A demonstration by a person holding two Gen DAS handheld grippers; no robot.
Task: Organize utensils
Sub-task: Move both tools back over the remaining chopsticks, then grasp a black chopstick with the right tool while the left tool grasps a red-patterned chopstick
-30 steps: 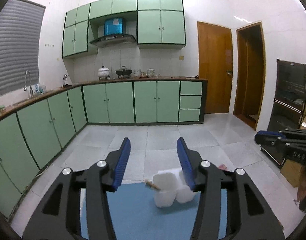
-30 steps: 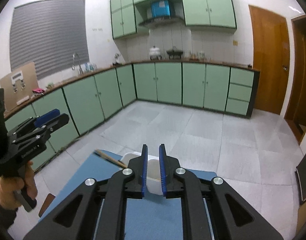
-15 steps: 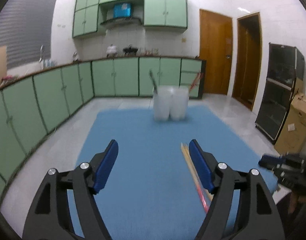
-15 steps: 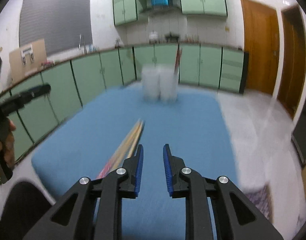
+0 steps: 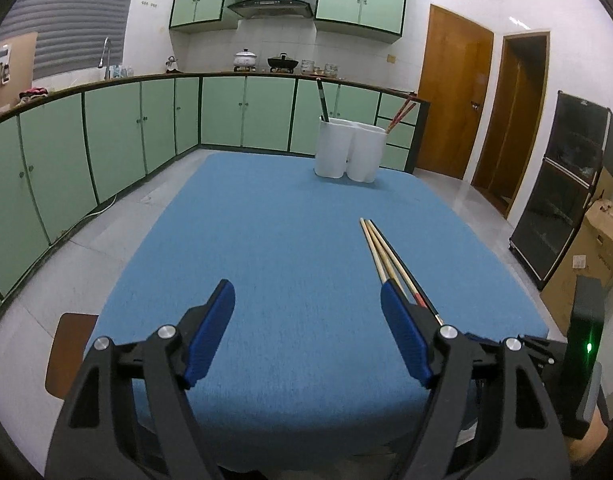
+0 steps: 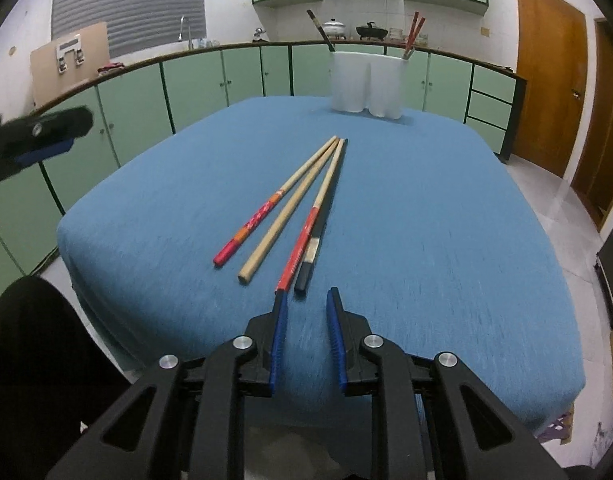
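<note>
Left of the scene: left gripper hovering over bare blue tablecloth, jaws spread wide, nothing between the pads. Just right of its right finger in the left wrist view, the bundle of chopsticks, outside the gap and untouched.

Centre, seen from the right wrist view: four loose chopsticks fanned on the cloth, far tips nearly meeting, near ends splayed toward the camera. From left: a red-ended chopstick, a plain wooden chopstick, a second red-ended one and a black chopstick lying against each other.

Just short of those near ends, right gripper, jaws only narrowly parted and holding nothing; the red and black butt ends sitting just ahead of the fingertips, roughly in line with the gap.

Far end of the table: white twin-compartment holder, a dark chopstick in its left cup, a red pair in its right.

Likely trouble: narrow gap catching two touching sticks at once, or nudging one sideways and rolling the round shafts apart. Pinching at the very butt end likely to leave a long shaft swinging, hard to steer into the correct cup. Soft cloth possibly snagged by low fingertips.
</note>
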